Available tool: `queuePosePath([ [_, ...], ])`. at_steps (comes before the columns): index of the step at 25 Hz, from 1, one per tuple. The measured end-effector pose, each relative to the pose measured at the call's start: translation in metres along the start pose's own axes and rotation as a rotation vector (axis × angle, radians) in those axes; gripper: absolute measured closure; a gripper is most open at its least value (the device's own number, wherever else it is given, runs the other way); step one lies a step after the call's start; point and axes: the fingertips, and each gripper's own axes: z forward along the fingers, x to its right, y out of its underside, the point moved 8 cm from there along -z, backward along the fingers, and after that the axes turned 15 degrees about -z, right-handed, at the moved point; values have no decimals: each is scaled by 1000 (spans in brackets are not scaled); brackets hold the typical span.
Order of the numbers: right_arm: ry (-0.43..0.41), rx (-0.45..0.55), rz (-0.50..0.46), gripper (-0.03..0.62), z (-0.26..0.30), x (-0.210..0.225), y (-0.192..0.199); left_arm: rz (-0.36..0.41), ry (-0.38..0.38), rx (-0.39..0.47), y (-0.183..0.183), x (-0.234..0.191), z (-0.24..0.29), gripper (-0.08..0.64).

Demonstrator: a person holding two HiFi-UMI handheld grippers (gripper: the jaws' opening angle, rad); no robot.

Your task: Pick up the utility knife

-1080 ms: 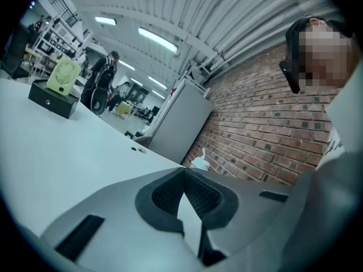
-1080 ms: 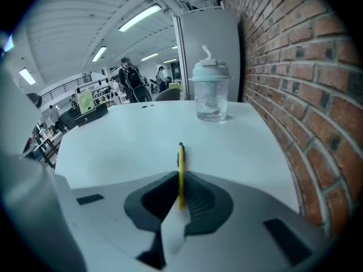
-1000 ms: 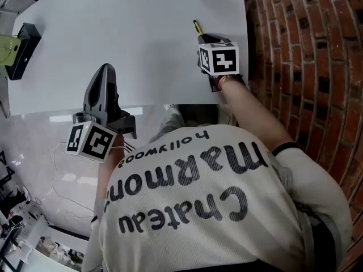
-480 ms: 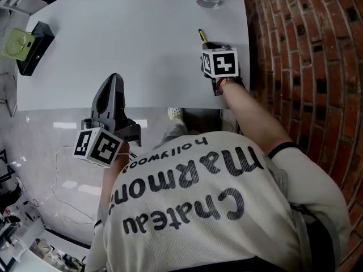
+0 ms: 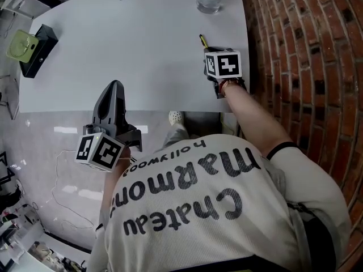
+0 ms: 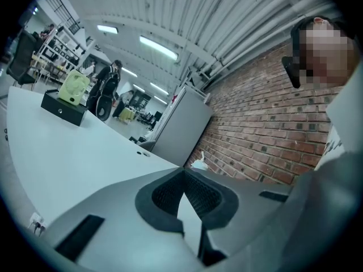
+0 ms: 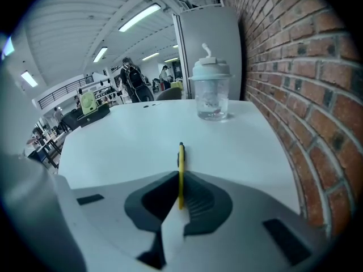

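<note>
- My right gripper pinched the yellow utility knife tight between its jaws, and the knife's tip stuck out over the white table.
- My left gripper had its jaws pressed together on nothing, at the table's near edge.

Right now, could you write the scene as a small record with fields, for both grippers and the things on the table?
White table: beside red brick wall
Left gripper: fingers together, nothing between them, by the table's near edge
Right gripper: shut on thin yellow utility knife
Knife lifted: cannot tell
Clear lidded plastic cup: upright, far end
Black box: left edge, pale green object on it
</note>
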Motion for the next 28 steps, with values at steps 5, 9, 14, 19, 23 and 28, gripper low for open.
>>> queuePosePath([
  [5,-4,1,4,566,-1,1,2,1,-13,17,0,0,-4,558],
  [9,-6,0,15,566,-3,1,3,0,-14,19,0,2,-7,558],
  [14,-1,-3,31,566,-8,2,6,-2,-7,26,2,7,-11,558],
  [19,-3,-5,55,566,-15,-1,14,1,5,34,5,10,-16,558],
  [23,-6,-5,69,566,-22,-3,22,1,17,36,7,17,-19,558],
  [28,-12,-7,104,566,-35,-8,34,4,34,35,12,24,-23,558],
])
